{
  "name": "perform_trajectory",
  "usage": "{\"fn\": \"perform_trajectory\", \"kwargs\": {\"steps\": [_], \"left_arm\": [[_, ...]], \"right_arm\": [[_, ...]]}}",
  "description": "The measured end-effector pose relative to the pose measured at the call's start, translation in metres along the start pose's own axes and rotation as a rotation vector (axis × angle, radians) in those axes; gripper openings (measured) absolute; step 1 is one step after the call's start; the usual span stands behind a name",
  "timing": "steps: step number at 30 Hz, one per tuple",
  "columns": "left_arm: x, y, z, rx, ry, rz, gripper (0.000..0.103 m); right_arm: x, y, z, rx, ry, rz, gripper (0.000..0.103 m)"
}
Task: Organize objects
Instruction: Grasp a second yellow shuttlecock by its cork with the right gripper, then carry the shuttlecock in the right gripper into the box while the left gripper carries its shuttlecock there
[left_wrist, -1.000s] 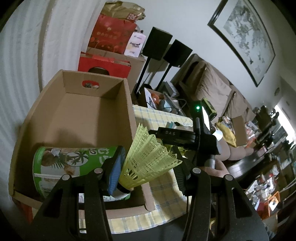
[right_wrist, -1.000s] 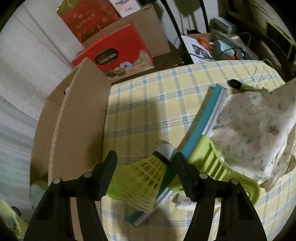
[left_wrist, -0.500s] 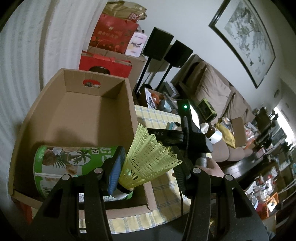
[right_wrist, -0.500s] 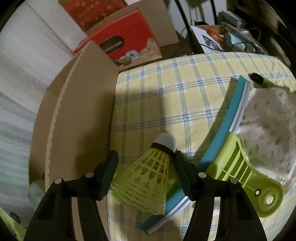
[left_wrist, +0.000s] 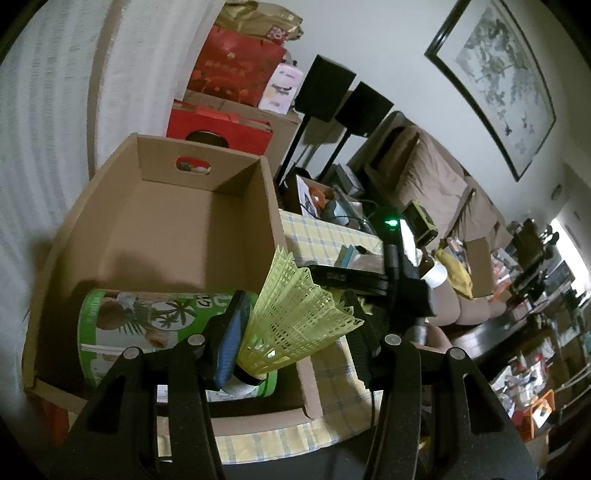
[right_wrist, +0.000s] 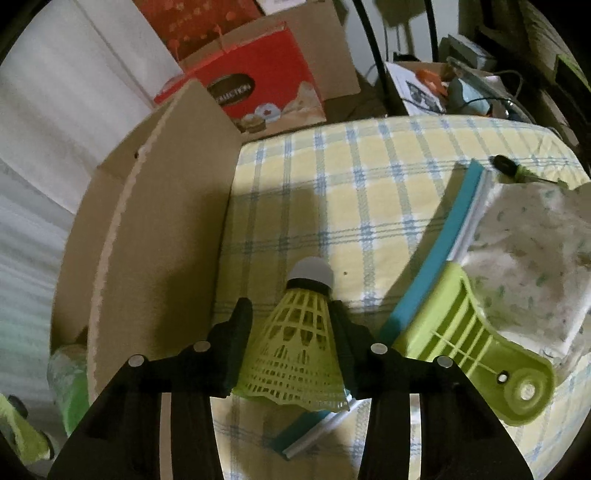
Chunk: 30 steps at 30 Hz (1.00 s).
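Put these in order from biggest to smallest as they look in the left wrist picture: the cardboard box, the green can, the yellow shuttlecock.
1. cardboard box
2. green can
3. yellow shuttlecock

The shuttlecock sits nearest the camera, so it looks bigger than it really is.

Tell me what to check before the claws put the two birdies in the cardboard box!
1. Left claw has its birdie: ok, the yellow skirt sits between the fingers, cork end down.
2. Right claw has the second birdie: cannot tell yet, the jaws are closing with the skirt between them.
3. Cardboard box is open on top: ok.
4. Room inside the box: ok, only a green canister lies at the near end.
5. Right birdie is free of the teal book and green scoop: cannot tell, its skirt overlaps the book's corner in the right view.
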<state>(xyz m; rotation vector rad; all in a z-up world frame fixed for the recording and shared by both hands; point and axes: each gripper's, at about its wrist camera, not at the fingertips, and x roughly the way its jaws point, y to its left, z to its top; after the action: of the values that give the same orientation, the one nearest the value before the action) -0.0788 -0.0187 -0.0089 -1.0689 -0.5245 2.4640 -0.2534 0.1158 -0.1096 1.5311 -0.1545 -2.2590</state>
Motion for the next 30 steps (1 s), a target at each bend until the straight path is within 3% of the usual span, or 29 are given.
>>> {"fn": "perform_trajectory", "kwargs": {"steps": [8, 15, 30], "left_arm": [[-0.005, 0.013, 0.009, -0.023, -0.012, 0.016, 0.048], [-0.016, 0.026, 0.017, -0.043, -0.033, 0.046, 0.048], [-0.042, 0.052, -0.003, -0.070, -0.017, 0.095, 0.048]], "right_arm": [[-0.047, 0.010, -0.002, -0.023, -0.085, 0.057, 0.043], [-0.089, 0.044, -0.010, -0.084, -0.147, 0.121, 0.043], [-0.116, 0.119, -0.054, -0.242, -0.148, 0.241, 0.043]]}}
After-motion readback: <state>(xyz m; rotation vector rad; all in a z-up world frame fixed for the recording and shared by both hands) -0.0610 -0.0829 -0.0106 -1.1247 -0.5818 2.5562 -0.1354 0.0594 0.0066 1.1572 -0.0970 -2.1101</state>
